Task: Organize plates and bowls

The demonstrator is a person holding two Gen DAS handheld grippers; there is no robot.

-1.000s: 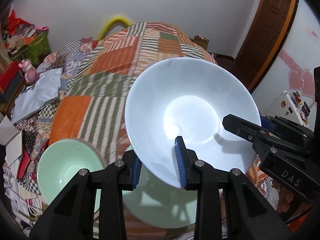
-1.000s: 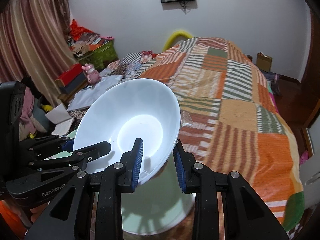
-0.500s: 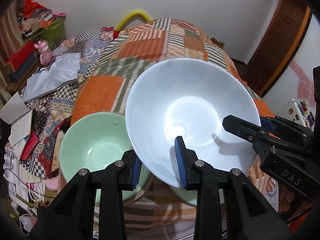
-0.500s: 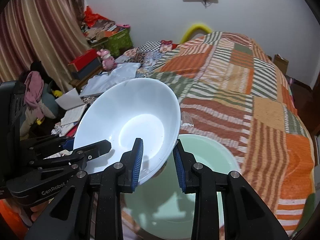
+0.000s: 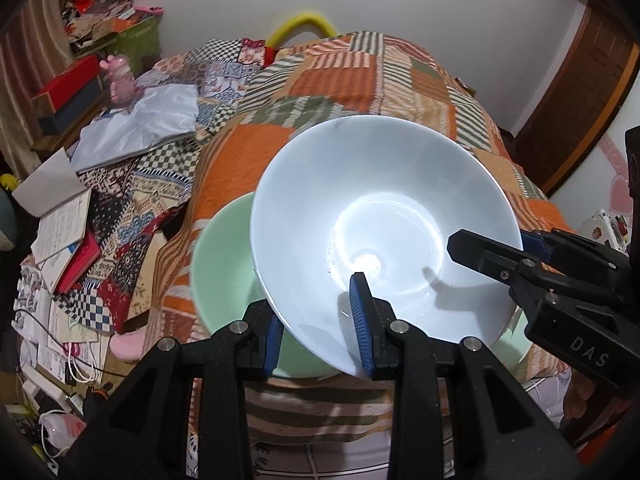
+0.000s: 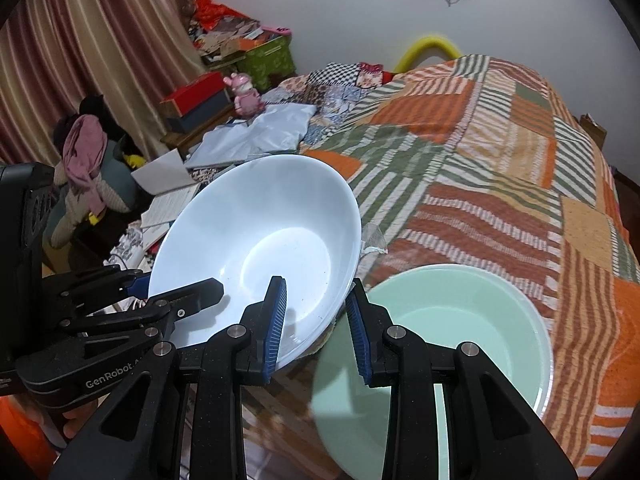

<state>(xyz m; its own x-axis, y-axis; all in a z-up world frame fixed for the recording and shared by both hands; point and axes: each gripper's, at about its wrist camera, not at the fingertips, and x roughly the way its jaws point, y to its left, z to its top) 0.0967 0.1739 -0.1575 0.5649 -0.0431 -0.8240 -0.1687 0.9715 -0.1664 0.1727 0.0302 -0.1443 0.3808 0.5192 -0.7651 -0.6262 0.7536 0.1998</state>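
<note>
Two claws share one white bowl [image 5: 384, 232], each clamped on a rim from opposite sides, so you carry it between both hands above the foot of the bed [image 6: 500, 168]. Your left claw [image 5: 320, 320] pinches the near rim, one pad inside the wall, the other beneath; your right claw [image 6: 316, 320] bites the rim on its own side the same way, and shows in the left view as the black fingers at the bowl's right edge. Neither claw has slack: jaws drawn in tight on thin ceramic. Bowl tilts, mouth toward you. The relation that matters: the green bowl [image 6: 440, 332] rests on the bedspread directly below and just ahead of both claws, to the right of the right claw's fingers, to the left of the left claw's, partly hidden under the white one. Nesting looks like the step in hand; judged roughly midway. Level the white bowl and centre it over the green mouth before lowering, or one rim will likely strike first. Whether the two bowls already touch cannot be told.
</note>
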